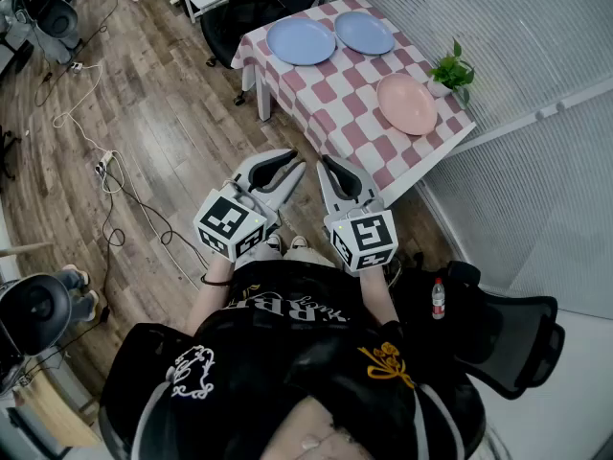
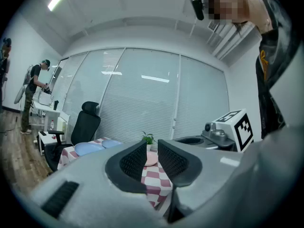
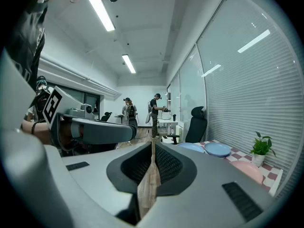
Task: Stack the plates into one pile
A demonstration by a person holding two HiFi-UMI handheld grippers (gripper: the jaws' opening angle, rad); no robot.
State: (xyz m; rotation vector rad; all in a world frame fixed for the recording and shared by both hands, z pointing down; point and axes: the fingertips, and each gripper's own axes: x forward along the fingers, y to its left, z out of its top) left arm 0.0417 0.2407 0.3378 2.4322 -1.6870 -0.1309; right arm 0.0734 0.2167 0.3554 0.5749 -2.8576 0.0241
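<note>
Two blue plates (image 1: 300,40) (image 1: 364,33) lie side by side at the far end of a table (image 1: 330,113) with a pink-and-white checked cloth. A pink plate (image 1: 407,103) lies alone near the table's right edge. In the left gripper view the blue plates (image 2: 88,148) and the pink plate (image 2: 151,159) show beyond the jaws. My left gripper (image 1: 295,166) and right gripper (image 1: 324,164) hang side by side over the wooden floor, short of the table's near corner. Both are shut with nothing between the jaws. The right gripper view shows the blue plates (image 3: 217,149) and pink plate (image 3: 247,170) off to the right.
A small potted plant (image 1: 450,70) stands by the pink plate at the table's right edge. Black office chairs (image 1: 239,8) (image 1: 498,338) stand behind the table and at my right. Cables (image 1: 115,190) trail over the floor. A glass wall with blinds (image 1: 498,27) runs along the right. People stand far back (image 3: 154,110).
</note>
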